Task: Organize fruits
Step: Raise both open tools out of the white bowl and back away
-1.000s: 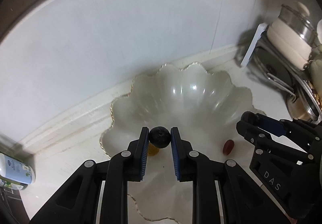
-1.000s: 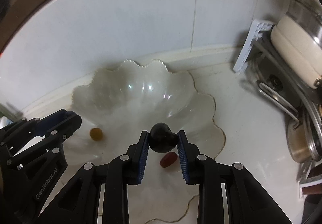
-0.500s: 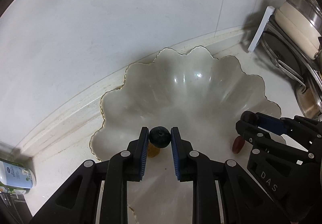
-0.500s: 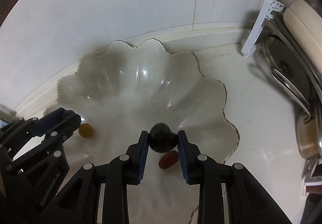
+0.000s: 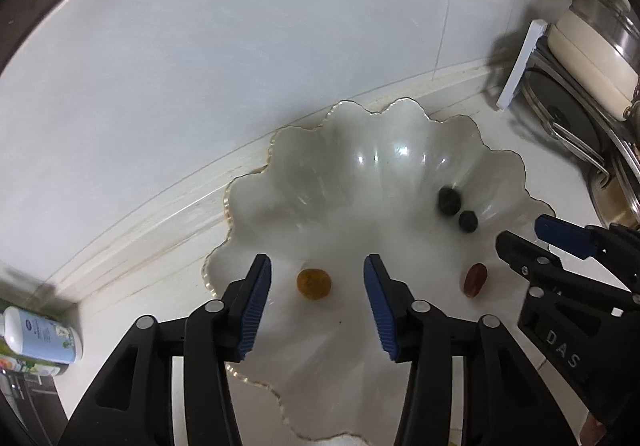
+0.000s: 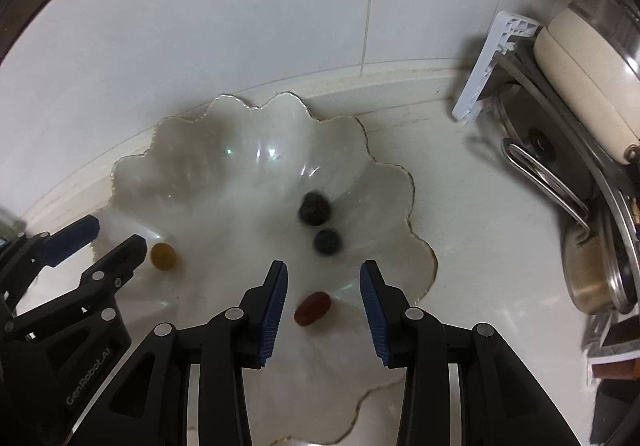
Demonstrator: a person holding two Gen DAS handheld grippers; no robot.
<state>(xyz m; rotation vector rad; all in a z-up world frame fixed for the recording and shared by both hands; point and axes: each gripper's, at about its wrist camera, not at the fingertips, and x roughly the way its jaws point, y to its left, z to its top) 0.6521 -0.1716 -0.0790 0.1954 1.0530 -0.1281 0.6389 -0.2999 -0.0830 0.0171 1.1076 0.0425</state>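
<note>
A white scalloped glass bowl (image 5: pixel 304 165) (image 6: pixel 180 149) sits on the counter by the tiled wall. Inside lie two dark round fruits (image 5: pixel 449 200) (image 5: pixel 468 221), also seen in the right wrist view (image 6: pixel 315 208) (image 6: pixel 327 241), a yellow fruit (image 5: pixel 313 284) (image 6: pixel 163 256) and a red fruit (image 5: pixel 475 279) (image 6: pixel 312 308). My left gripper (image 5: pixel 317 278) is open and empty above the yellow fruit. My right gripper (image 6: pixel 323 286) is open and empty above the red fruit; it also shows at the right of the left wrist view (image 5: pixel 520 242).
A dish rack with pots and lids (image 6: pixel 576 133) (image 5: pixel 580 57) stands at the right. A white plastic bracket (image 6: pixel 488 65) leans by it. A small bottle (image 5: pixel 40 334) lies at the far left. The tiled wall (image 5: pixel 240 45) rises just behind the bowl.
Both grippers have opened and let go of their dark fruits, which now lie together in the bowl's right part. Both grippers have drawn back slightly.
</note>
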